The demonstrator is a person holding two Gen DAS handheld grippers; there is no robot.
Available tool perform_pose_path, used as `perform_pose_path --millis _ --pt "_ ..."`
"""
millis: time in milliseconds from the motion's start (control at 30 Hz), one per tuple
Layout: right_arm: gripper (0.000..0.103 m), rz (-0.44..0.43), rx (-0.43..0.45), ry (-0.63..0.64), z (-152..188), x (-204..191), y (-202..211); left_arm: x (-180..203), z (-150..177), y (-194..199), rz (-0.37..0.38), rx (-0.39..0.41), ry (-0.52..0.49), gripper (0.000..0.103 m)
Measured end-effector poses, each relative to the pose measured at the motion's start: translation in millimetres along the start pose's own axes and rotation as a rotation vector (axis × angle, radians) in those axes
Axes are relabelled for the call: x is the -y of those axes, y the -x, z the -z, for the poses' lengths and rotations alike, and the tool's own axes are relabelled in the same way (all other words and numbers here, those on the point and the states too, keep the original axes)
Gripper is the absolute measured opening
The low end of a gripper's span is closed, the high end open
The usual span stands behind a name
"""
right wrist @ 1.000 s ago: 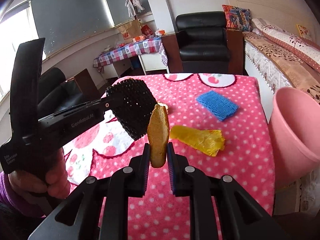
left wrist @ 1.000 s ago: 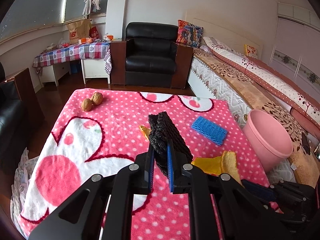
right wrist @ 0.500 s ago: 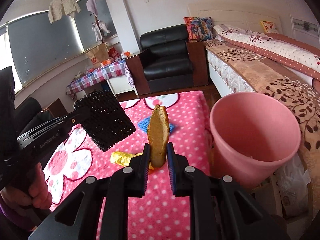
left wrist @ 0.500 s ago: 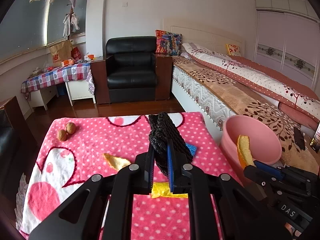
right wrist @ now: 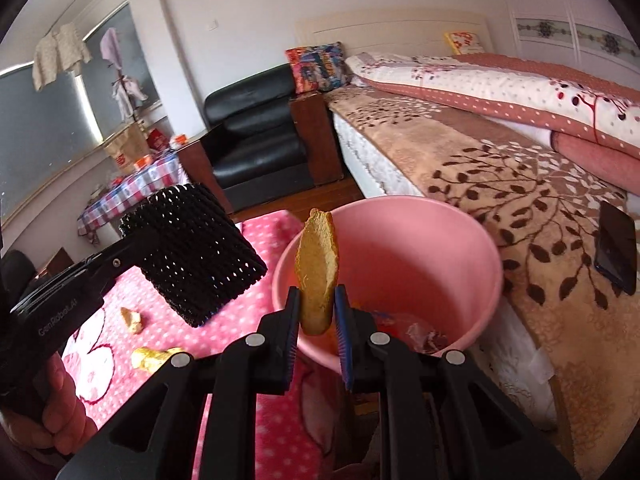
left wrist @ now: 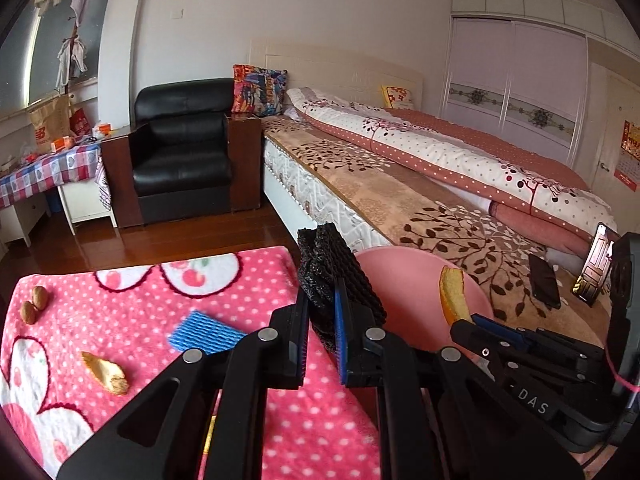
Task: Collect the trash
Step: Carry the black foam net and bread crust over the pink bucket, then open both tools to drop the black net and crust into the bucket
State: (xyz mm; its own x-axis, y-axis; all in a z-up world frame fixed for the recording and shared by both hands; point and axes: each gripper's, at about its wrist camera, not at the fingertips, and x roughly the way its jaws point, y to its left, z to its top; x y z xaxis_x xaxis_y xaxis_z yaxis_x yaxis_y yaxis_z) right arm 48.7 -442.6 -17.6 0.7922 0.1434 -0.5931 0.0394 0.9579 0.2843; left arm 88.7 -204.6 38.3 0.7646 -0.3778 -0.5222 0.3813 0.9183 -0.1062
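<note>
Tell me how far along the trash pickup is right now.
Done: some scraps already lie in the pink bin. In hand: the right gripper holds an orange peel over the bin, and the left gripper holds black foam netting. Left on the blanket: blue foam net, a peel piece, a yellow wrapper.

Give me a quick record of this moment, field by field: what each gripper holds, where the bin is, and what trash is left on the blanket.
left gripper: jaws shut on black foam net
right gripper: jaws shut on peel strip, upright
pink bin: beside bed, past blanket's edge, some trash inside
peel strip position: in front of bin's mouth
left on pink blanket: blue foam net, peel piece, yellow wrapper, two walnuts
</note>
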Motion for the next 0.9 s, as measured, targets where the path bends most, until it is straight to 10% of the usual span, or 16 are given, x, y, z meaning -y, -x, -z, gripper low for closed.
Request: perform_pose_path --millis 667,900 --pt "0.023 0.082 -0.051 -0.103 0 52 -49 41 5 -75 0.102 -0.111 -0.02 0.012" --pt "0.036 0.095 -0.037 -0.102 0 53 -48 42 5 -74 0.117 -0.109 -0.025 0.037"
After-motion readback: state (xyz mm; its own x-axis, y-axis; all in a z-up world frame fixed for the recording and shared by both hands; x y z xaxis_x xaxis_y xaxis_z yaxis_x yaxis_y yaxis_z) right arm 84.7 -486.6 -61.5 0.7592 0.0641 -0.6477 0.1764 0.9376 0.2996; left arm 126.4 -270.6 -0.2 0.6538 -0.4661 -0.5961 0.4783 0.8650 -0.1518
